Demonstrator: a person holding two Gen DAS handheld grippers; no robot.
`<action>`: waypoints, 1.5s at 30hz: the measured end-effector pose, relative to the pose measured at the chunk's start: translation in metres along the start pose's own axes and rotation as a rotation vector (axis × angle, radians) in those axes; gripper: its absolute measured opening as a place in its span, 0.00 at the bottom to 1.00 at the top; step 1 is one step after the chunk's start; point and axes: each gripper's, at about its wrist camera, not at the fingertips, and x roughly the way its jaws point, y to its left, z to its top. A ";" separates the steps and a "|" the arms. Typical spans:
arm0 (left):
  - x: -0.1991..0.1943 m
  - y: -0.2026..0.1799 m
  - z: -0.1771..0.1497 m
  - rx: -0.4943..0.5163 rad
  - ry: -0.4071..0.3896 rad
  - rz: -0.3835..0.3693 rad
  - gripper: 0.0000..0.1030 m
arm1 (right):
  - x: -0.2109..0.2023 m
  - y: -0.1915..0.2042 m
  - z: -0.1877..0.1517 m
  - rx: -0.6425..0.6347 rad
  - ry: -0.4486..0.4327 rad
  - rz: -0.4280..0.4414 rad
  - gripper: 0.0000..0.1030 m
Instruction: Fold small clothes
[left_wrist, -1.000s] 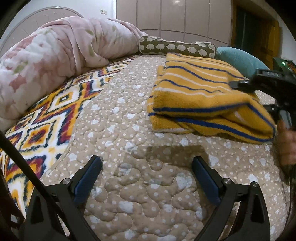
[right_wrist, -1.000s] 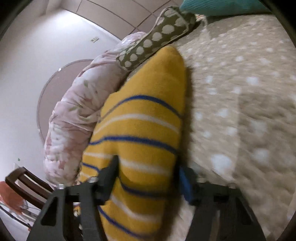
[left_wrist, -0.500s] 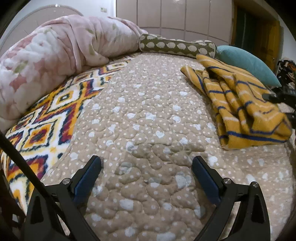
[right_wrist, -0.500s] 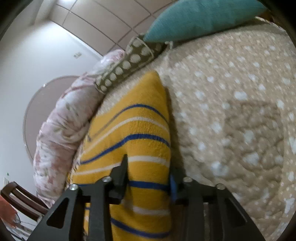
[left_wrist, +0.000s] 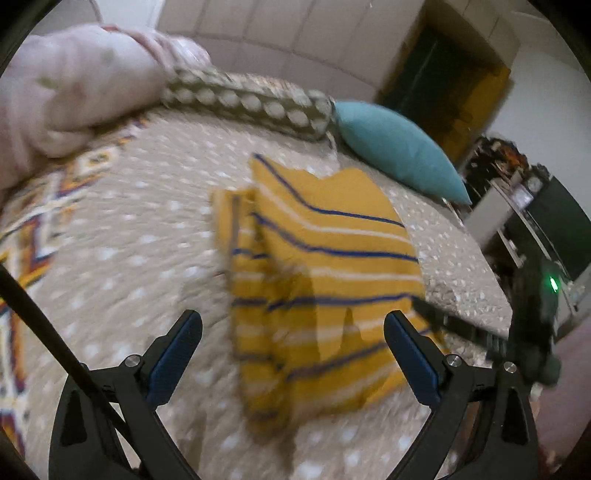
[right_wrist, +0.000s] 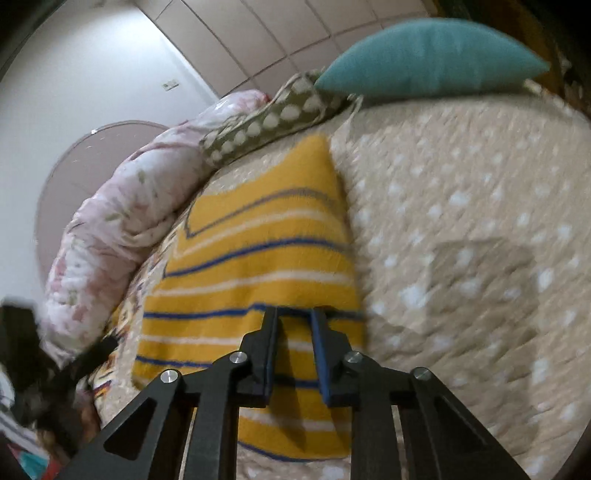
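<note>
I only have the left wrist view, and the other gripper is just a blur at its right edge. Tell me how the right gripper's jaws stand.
Observer: In the right wrist view the right gripper has just been closing. Its jaws stand a narrow gap apart, and no cloth looks pinched between them.
Operator: Now say what lies under its fingers.
Observer: The yellow striped garment, lying flat on the dotted quilt. The gripper hovers over the garment's near half, towards its right edge.
</note>
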 end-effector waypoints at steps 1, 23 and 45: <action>0.015 -0.001 0.007 -0.015 0.042 -0.027 0.81 | 0.002 0.002 -0.003 -0.004 0.001 0.002 0.20; 0.032 0.019 0.002 0.016 0.088 0.099 0.20 | -0.009 0.062 -0.021 -0.138 -0.006 0.145 0.21; -0.006 0.018 -0.037 0.026 0.083 0.051 0.44 | -0.024 0.056 -0.071 -0.159 0.048 0.151 0.21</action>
